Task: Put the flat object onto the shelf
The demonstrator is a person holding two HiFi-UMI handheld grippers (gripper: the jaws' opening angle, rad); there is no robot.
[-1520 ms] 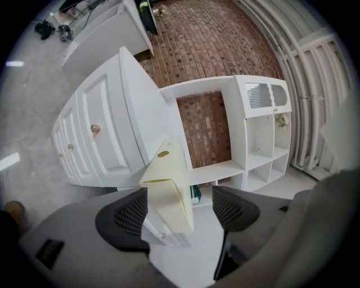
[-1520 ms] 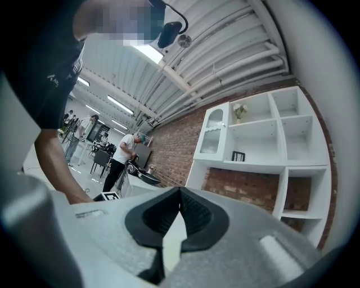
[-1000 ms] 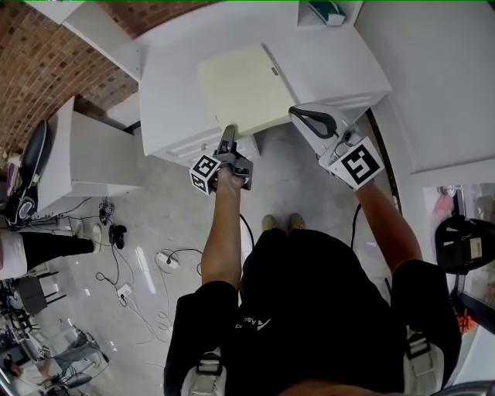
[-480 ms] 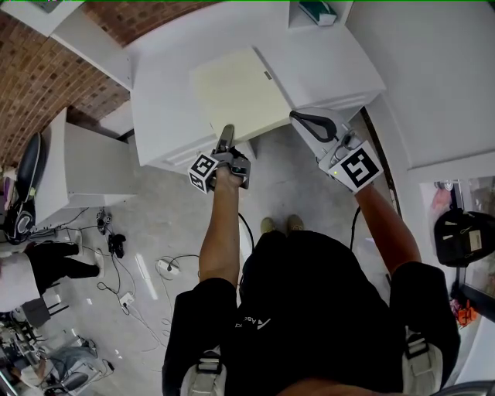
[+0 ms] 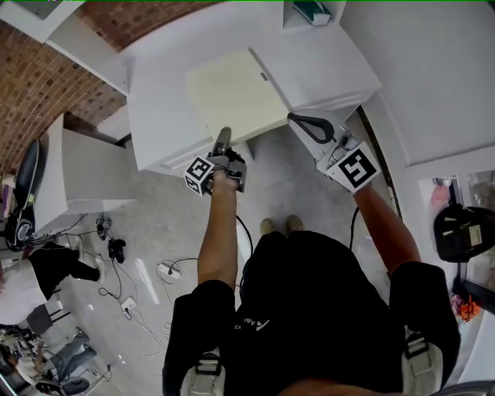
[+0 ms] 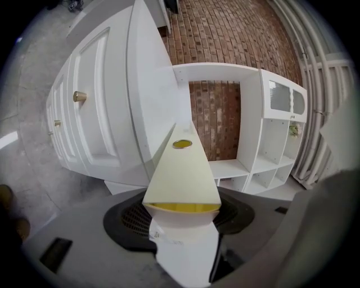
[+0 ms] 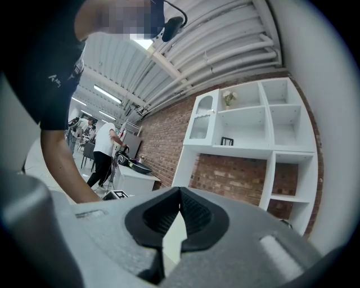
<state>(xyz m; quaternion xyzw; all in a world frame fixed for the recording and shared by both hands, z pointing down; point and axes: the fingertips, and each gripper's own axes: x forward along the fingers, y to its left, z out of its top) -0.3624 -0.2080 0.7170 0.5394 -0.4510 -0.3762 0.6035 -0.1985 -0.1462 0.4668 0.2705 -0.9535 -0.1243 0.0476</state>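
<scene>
The flat object (image 5: pixel 236 93) is a thin cream slab lying on the white cabinet (image 5: pixel 155 100), with its near edge hanging over the cabinet front. My left gripper (image 5: pixel 223 136) is at that near edge. In the left gripper view the flat object (image 6: pixel 183 174) runs away from me between the jaws, which are closing around it; I do not see the pads pressing on it. My right gripper (image 5: pixel 294 119) hangs to the right of the slab by the cabinet's front corner. It is shut and empty, and its dark pads (image 7: pixel 194 216) meet.
White shelf cubbies (image 6: pixel 264 140) stand against the brick wall behind the cabinet (image 6: pixel 107 112), and one holds a green item (image 5: pixel 313 9). A lower white table (image 5: pixel 85 166) is to the left, with cables (image 5: pixel 124 271) on the floor. A person (image 7: pixel 104 149) stands far off.
The left gripper has stayed at the slab's near edge while the whole scene slid slightly left in the head view. The right gripper has barely moved.
</scene>
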